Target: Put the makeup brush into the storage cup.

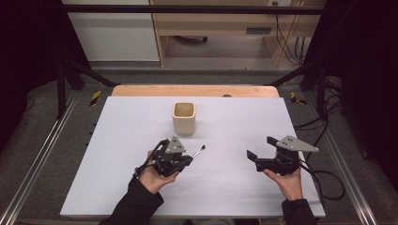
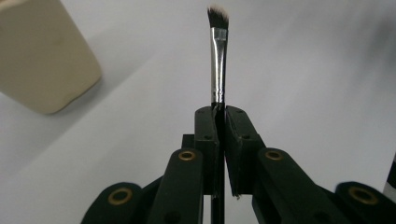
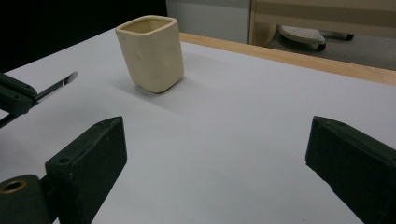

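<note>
Now the left gripper [image 1: 187, 159] pinches the brush [image 2: 218, 60] near the worktop's [image 1: 117, 140] middle, bound for the cup [image 1: 183, 118]; the right gripper [image 1: 258, 151] gapes empty.

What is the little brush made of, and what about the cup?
The brush seems to have a shiny metal collar, since it glints silver, soft dark bristles with pale tips, and a dark handle, maybe plastic or painted wood. The cup looks like matte cream clay or ceramic: its thick walls are slightly lumpy and uneven.

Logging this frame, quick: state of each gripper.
Left gripper: shut on the makeup brush.
Right gripper: open, holding nothing.
</note>
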`<state>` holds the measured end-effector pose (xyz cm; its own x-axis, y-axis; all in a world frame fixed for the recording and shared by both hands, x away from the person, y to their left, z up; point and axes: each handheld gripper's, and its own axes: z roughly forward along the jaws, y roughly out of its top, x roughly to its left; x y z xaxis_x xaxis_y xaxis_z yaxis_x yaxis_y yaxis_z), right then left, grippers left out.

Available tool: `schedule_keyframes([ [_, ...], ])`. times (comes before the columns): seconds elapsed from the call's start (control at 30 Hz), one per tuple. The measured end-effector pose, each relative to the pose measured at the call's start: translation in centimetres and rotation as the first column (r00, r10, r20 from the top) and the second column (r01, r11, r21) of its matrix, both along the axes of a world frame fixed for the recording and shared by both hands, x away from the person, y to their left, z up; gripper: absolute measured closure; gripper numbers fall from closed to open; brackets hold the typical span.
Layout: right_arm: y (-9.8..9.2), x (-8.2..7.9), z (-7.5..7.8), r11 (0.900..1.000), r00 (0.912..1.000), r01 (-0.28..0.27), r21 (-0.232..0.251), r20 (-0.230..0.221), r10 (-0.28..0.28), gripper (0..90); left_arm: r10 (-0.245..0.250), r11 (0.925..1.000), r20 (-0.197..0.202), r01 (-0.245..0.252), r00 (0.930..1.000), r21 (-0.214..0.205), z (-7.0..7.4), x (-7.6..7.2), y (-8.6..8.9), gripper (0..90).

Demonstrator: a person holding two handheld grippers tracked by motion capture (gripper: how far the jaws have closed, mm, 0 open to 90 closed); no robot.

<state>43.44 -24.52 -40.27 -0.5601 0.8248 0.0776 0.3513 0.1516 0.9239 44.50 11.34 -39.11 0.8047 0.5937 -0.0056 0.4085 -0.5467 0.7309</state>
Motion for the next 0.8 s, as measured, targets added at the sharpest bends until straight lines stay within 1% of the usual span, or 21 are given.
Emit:
schedule_keyframes([
  [0.03,0.0,0.0,0.0,1.0000,1.0000,0.000,0.000,0.000,0.000,5.7,0.000,1.0000,0.000,0.000,1.0000,0.000,0.0,0.0,0.0,84.1],
  [0.13,0.1,0.0,0.0,1.0000,1.0000,0.001,-0.001,-0.004,-0.001,5.6,0.042,0.9985,0.016,-0.041,0.9990,-0.036,0.5,0.2,0.8,84.0],
  [0.17,0.1,0.0,0.0,1.0000,1.0000,0.001,-0.001,-0.004,-0.001,5.6,0.042,0.9985,0.016,-0.041,0.9990,-0.036,0.5,0.2,0.8,84.0],
  [0.2,0.1,0.0,-0.1,1.0000,1.0000,0.000,-0.002,-0.004,0.000,5.6,0.051,0.9976,0.020,-0.050,0.9985,-0.048,0.6,0.2,1.0,84.1],
  [0.23,0.1,0.0,-0.1,1.0000,1.0000,0.000,-0.001,-0.004,0.000,5.6,0.073,0.9953,0.029,-0.071,0.9969,-0.066,0.8,0.3,1.3,84.1],
  [0.27,0.1,0.0,-0.1,1.0000,1.0000,0.000,-0.001,-0.004,0.000,5.6,0.073,0.9953,0.029,-0.071,0.9969,-0.066,0.8,0.3,1.3,84.0],
  [0.3,0.1,0.0,-0.1,1.0000,1.0000,0.000,-0.001,-0.004,0.000,5.6,0.079,0.9943,0.035,-0.076,0.9963,-0.075,0.9,0.4,1.5,84.0],
  [0.47,0.1,0.1,-0.1,1.0000,1.0000,-0.002,-0.004,-0.004,0.002,5.5,0.115,0.9867,0.056,-0.107,0.9918,-0.122,1.3,0.6,2.2,84.0],
  [0.53,0.1,0.1,-0.1,1.0000,1.0000,-0.002,-0.005,-0.004,0.002,5.5,0.133,0.9820,0.069,-0.122,0.9887,-0.144,1.6,0.6,2.6,84.0],
  [0.57,0.1,0.1,-0.1,1.0000,1.0000,-0.002,-0.005,-0.004,0.002,5.5,0.133,0.9820,0.069,-0.122,0.9887,-0.144,1.6,0.6,2.6,84.1],
  [0.63,0.1,0.1,-0.2,1.0000,1.0000,0.003,-0.006,-0.009,-0.003,5.5,0.140,0.9792,0.073,-0.127,0.9874,-0.158,1.7,0.7,2.8,84.0],
  [0.67,0.2,0.1,-0.2,1.0000,0.9999,0.002,-0.004,-0.011,-0.002,5.5,0.150,0.9765,0.083,-0.134,0.9852,-0.169,1.8,0.7,2.9,84.0],
  [0.7,0.2,0.1,-0.2,1.0000,0.9999,0.002,-0.004,-0.011,-0.002,5.5,0.150,0.9765,0.083,-0.134,0.9852,-0.169,1.8,0.7,2.9,84.0],
  [0.73,0.2,0.1,-0.1,1.0000,0.9999,0.001,-0.004,-0.010,-0.001,5.6,0.157,0.9744,0.092,-0.139,0.9833,-0.176,2.0,0.7,3.1,84.0],
  [0.77,0.2,0.1,-0.1,1.0000,0.9999,0.001,-0.004,-0.010,-0.001,5.6,0.157,0.9744,0.092,-0.139,0.9833,-0.176,2.0,0.7,3.1,84.0],
  [0.8,0.2,0.1,-0.1,1.0000,1.0000,0.001,-0.005,-0.010,-0.001,5.5,0.161,0.9728,0.094,-0.142,0.9825,-0.183,2.1,0.8,3.1,84.0],
])
